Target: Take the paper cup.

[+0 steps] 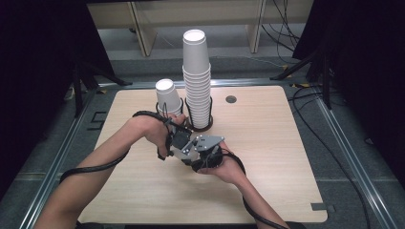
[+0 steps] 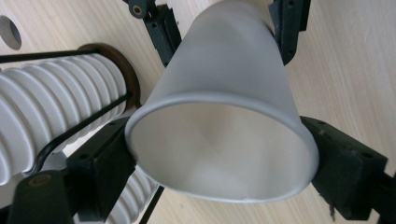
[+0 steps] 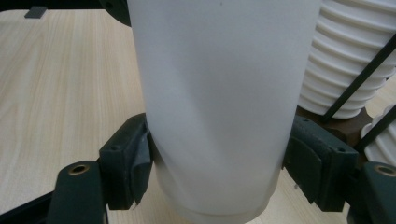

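Cup (image 3: 219,107): thin paper, light, crushable; right hand-held gripper (image 3: 217,172) clamps its base, left hand-held gripper (image 2: 219,154) loosely brackets the rim, beside cup stack (image 1: 197,81).

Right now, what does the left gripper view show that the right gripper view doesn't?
Left gripper view: the cup seen mouth-on, with its rim and inside; the left gripper with its jaws flanking the rim; the right gripper at the cup's far end; a round hole in the table.
Right gripper view: the cup's outer wall and base, clamped between the right jaws; a small grey tab at the table's edge.
Both: the same white cup, the ribbed cup stack in its wire holder, and the wooden tabletop.
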